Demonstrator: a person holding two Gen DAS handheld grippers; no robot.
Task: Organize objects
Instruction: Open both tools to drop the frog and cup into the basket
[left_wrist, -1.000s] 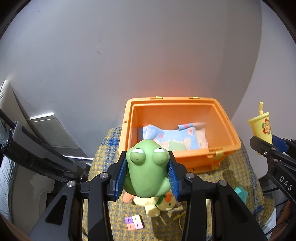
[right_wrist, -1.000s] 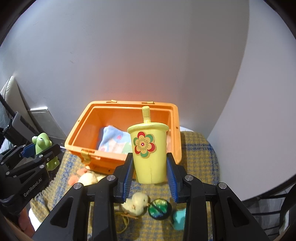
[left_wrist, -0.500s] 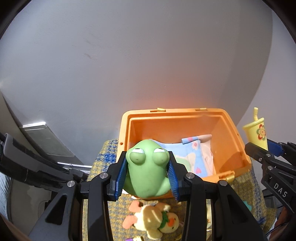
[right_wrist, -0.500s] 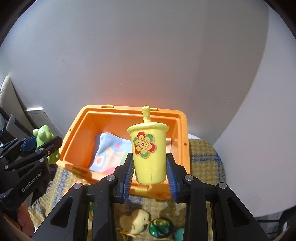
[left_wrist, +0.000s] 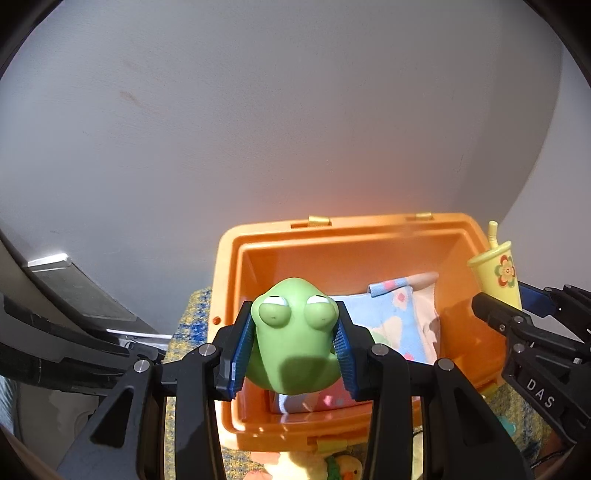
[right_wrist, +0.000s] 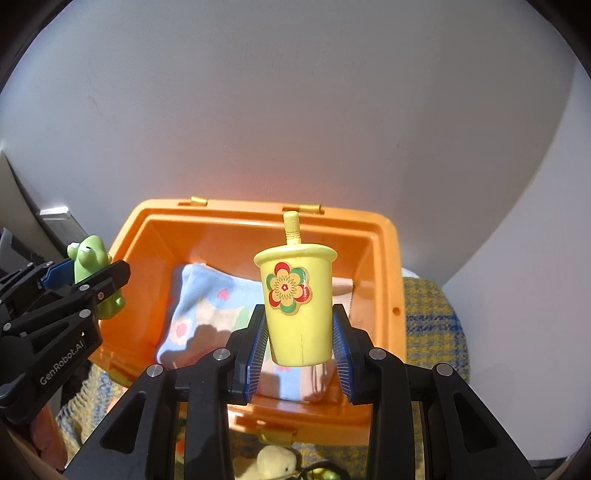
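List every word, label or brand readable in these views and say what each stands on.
"GenRobot.AI": white print on the side of the left gripper, seen in the right wrist view.
"DAS": white letters on the right gripper, seen in the left wrist view; the word may run on out of sight.
The yellow cup bears only a flower sticker, no text.

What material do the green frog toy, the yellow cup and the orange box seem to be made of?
Green frog toy: probably soft rubber or vinyl, with smooth matte skin.
Yellow cup: possibly painted wood, with a matte coat and a fine vertical crack.
Orange box: hard plastic, with glossy moulded walls and brass-coloured hinges.
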